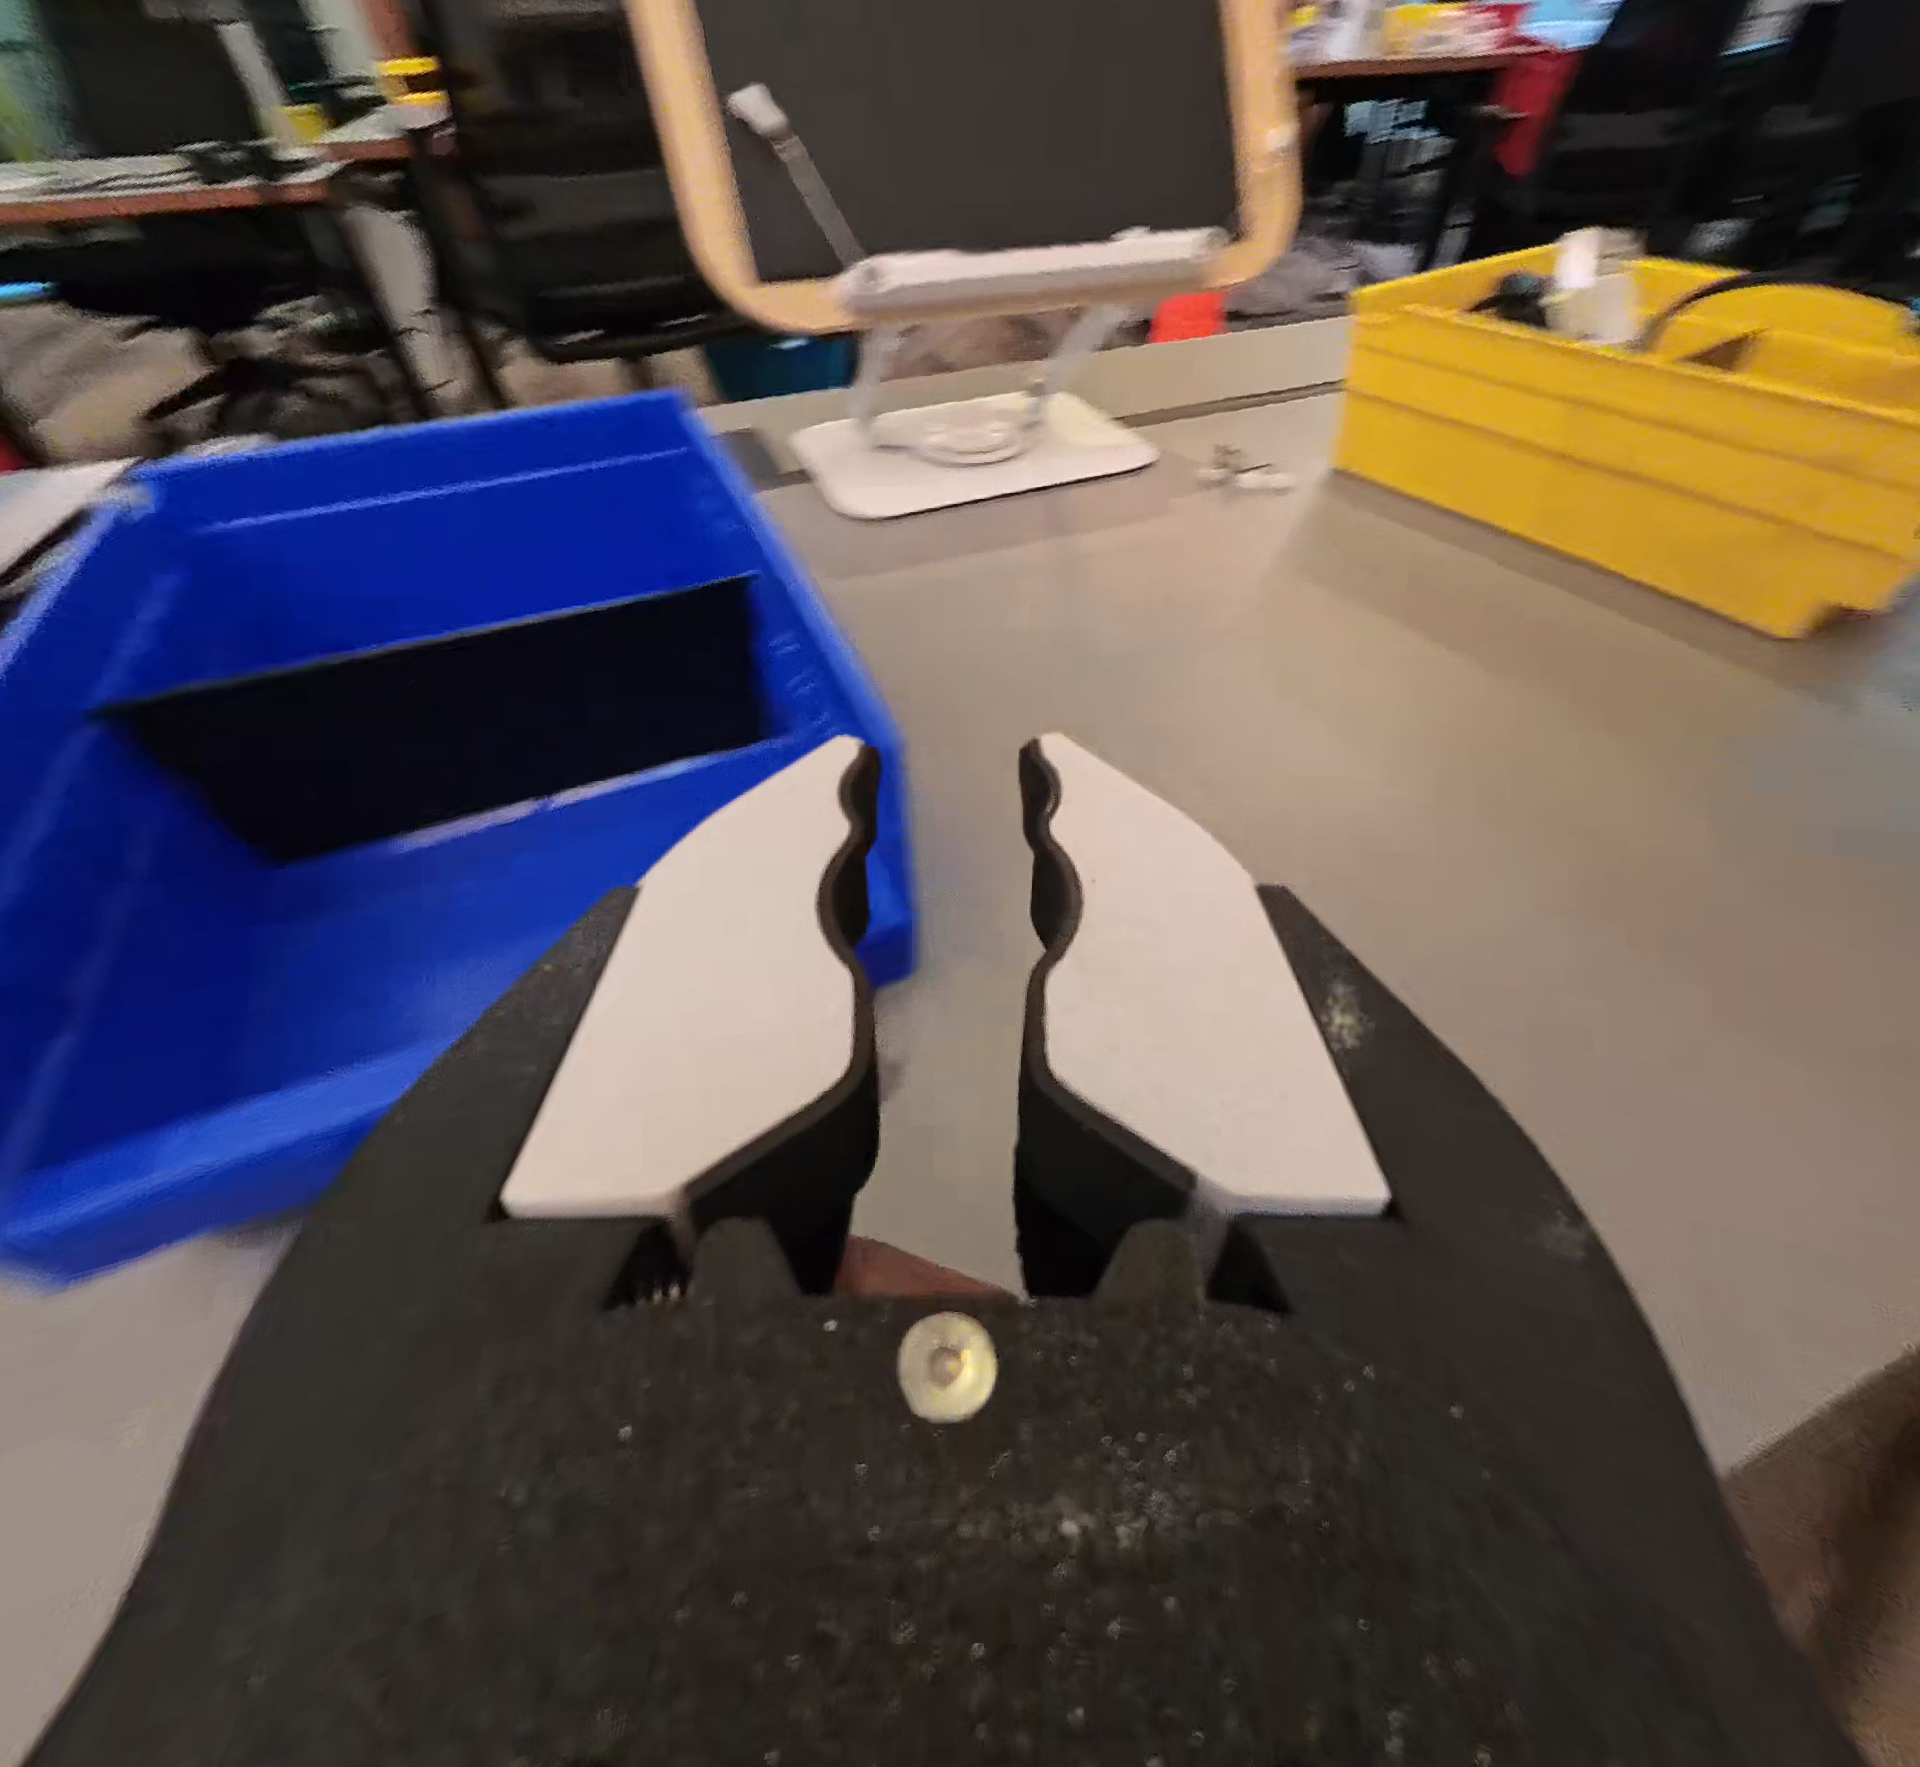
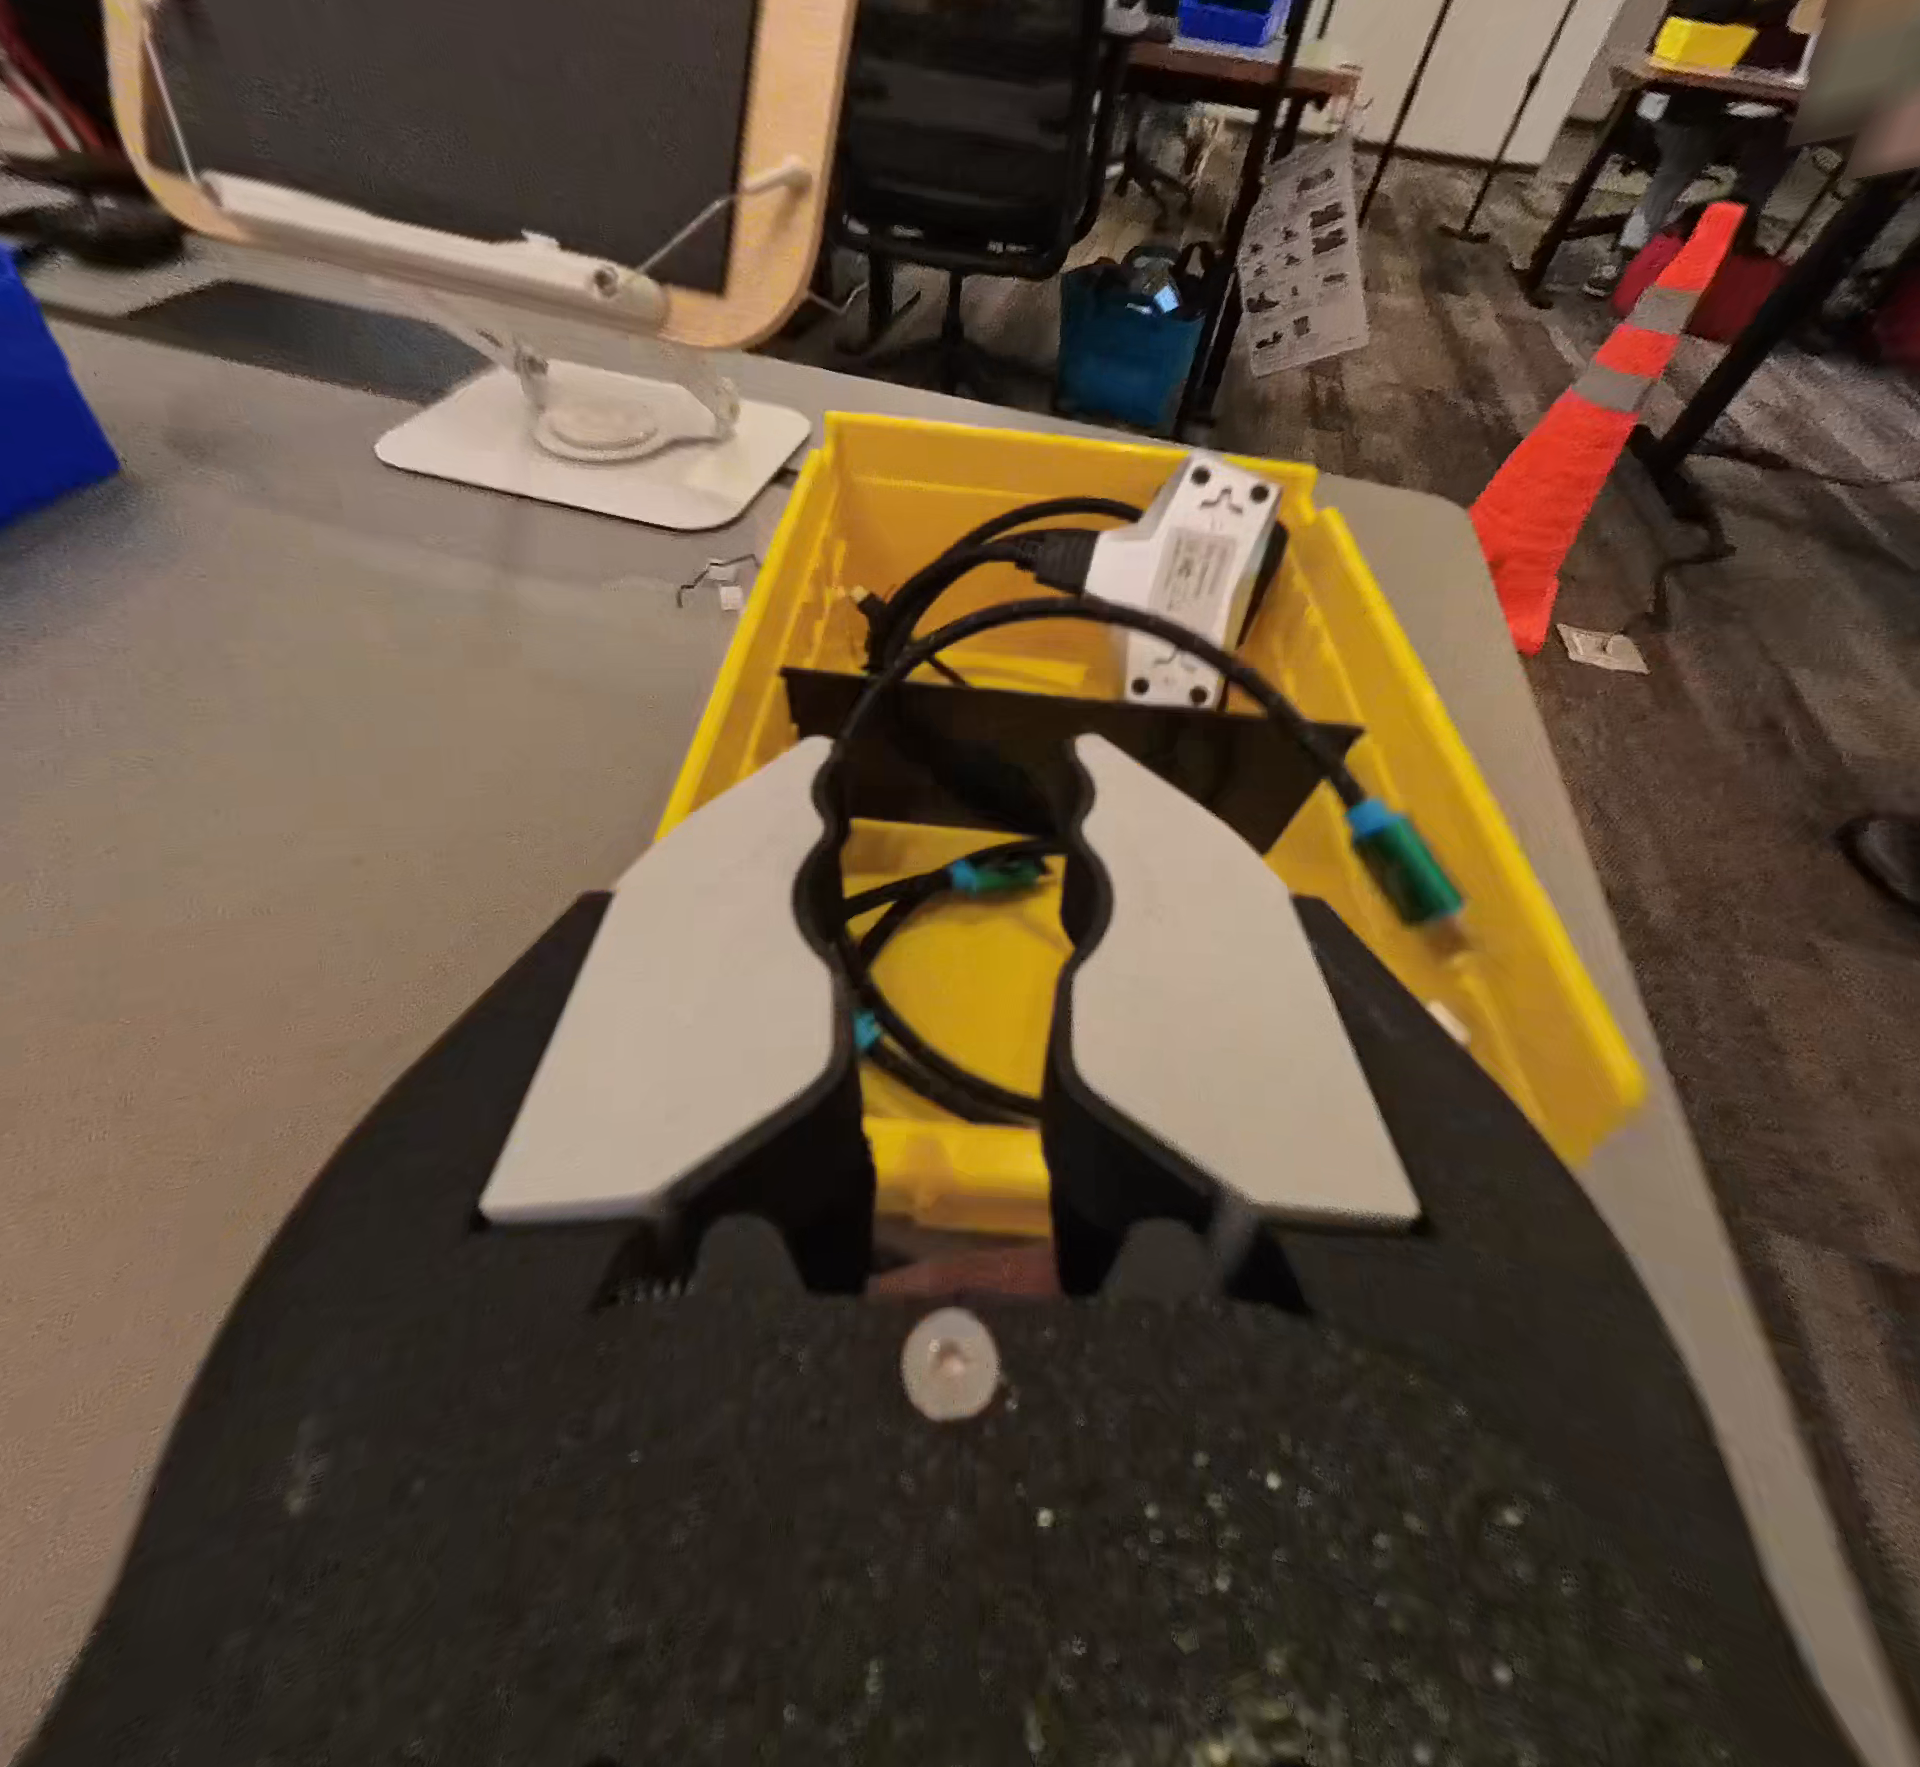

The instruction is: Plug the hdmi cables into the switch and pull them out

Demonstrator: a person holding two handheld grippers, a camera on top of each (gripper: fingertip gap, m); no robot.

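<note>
Right claw [image 2: 951,787], its grey-padded black jaws standing moderately apart and holding nothing, hangs above the near end of a yellow plastic bin [image 2: 1558,1021] on a grey bench [image 2: 312,782]. Left claw [image 1: 948,761], jaws parted more narrowly and likewise empty, points over bare bench beside a blue plastic bin [image 1: 208,1042] with a dark divider, well apart from the cables.

Behind both stands a dark, tan-framed panel on a white stand [image 2: 582,460].

Inside the yellow bin, a white box-shaped HDMI switch [image 2: 1184,574] lies in the far compartment beyond a black divider, one black plug apparently seated in its left end. Black HDMI cables [image 2: 935,1073] loop through the near compartment, directly ahead of and below the right claw. A green-and-blue-sleeved connector [image 2: 1403,865] rests against the bin's right wall, its long axis running down and to the right; a second, similar connector [image 2: 997,874] lies between the right claw's fingertips in the picture, lower in the bin, pointing roughly crosswise. The right claw is plainly the nearer one, and the coming grasp likely depends on dropping it straight down onto that second plug.

A pale label on the switch carries print too blurred to read; no brand is legible anywhere.
</note>
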